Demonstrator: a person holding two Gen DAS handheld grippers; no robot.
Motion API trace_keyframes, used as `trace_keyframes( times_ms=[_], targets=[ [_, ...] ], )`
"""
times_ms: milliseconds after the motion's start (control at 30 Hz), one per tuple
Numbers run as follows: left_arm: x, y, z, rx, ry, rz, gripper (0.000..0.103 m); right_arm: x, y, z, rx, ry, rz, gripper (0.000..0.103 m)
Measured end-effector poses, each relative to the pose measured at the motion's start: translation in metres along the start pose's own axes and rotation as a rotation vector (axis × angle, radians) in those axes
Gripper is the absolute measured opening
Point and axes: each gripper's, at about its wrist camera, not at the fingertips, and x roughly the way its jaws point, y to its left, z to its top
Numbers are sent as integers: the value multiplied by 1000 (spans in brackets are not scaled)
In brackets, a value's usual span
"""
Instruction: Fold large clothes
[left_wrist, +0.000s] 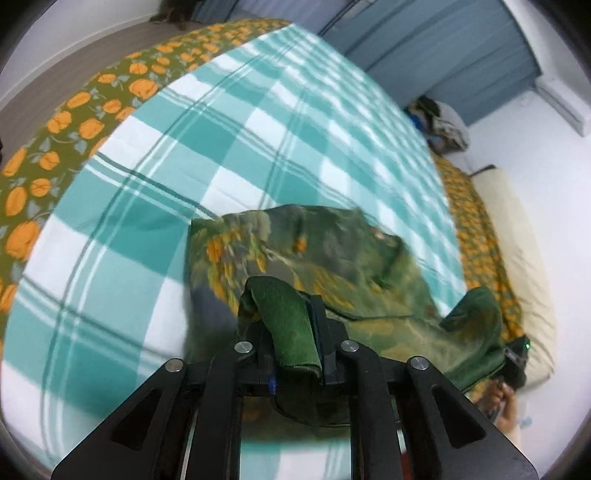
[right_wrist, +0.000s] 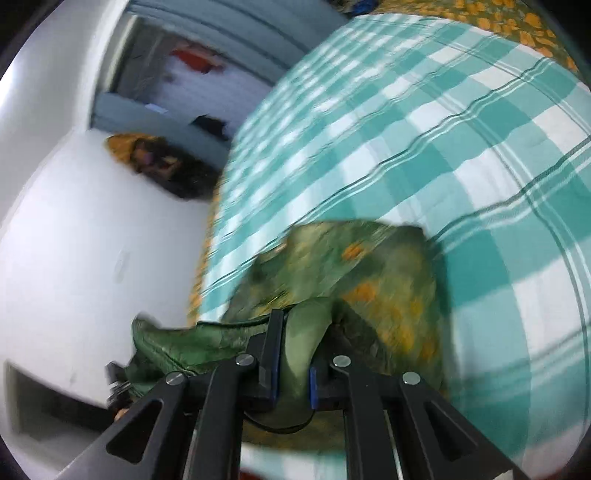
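Two hand-held grippers lift a green floral garment (left_wrist: 295, 251) above a bed's teal checked sheet (left_wrist: 147, 192). The left hand-held gripper (left_wrist: 295, 332) and right hand-held gripper (right_wrist: 295, 347) each pinch its fabric. No writing is readable.

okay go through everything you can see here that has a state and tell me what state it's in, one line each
left gripper: shut on a bunched edge of the green garment.
right gripper: shut on another edge of it.
green garment: crumpled, not yet folded, partly lifted, the rest lying on the checked sheet.
checked sheet: spread flat over the bed.
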Motion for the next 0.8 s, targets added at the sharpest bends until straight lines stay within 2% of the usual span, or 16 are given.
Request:
trace_keyframes(
  times_ms=[67, 133, 167, 200, 233, 267, 333, 433, 467, 533, 600, 667, 767, 800],
  targets=[
    [13, 4, -1, -24, 6, 16, 22, 16, -16, 0, 43, -11, -32, 13],
    [21, 12, -2, -73, 9, -14, 37, 32, -31, -2, 100, -19, -34, 17],
    [20, 13, -1, -91, 6, -36, 44, 39, -38, -4, 144, -18, -9, 31],
    [15, 15, 0, -108, -8, -59, 61, 42, -41, -4, 179, -22, 14, 51],
    [6, 15, 2, -110, -36, -68, 77, 41, -44, -5, 214, -31, 39, 60],
    [-3, 15, 3, -102, -65, -75, 82, 38, -45, -5, 239, -37, 62, 74],
    [-21, 16, 7, -74, -107, -92, 89, 28, -42, -1, 248, -58, 116, 78],
    [-35, 16, 7, 22, -95, -98, 94, 10, -24, 7, 133, -90, 60, 80],
    [-32, 14, 5, 71, -67, -87, 94, 7, -17, 7, 74, -83, 18, 80],
    [-14, 11, -1, 132, 22, -61, 95, 15, 5, 5, -126, -17, -133, 80],
    [8, 10, -5, 134, 75, -27, 94, 31, 15, 0, -263, 42, -248, 80],
    [35, 7, -6, 115, 95, 18, 92, 54, 23, -5, -360, 74, -363, 80],
    [62, -3, -6, 76, 91, 35, 69, 73, 19, -6, -376, 63, -442, 80],
    [68, -6, -7, 76, 94, 55, 43, 78, 17, -6, -356, 58, -429, 74]
  ],
)
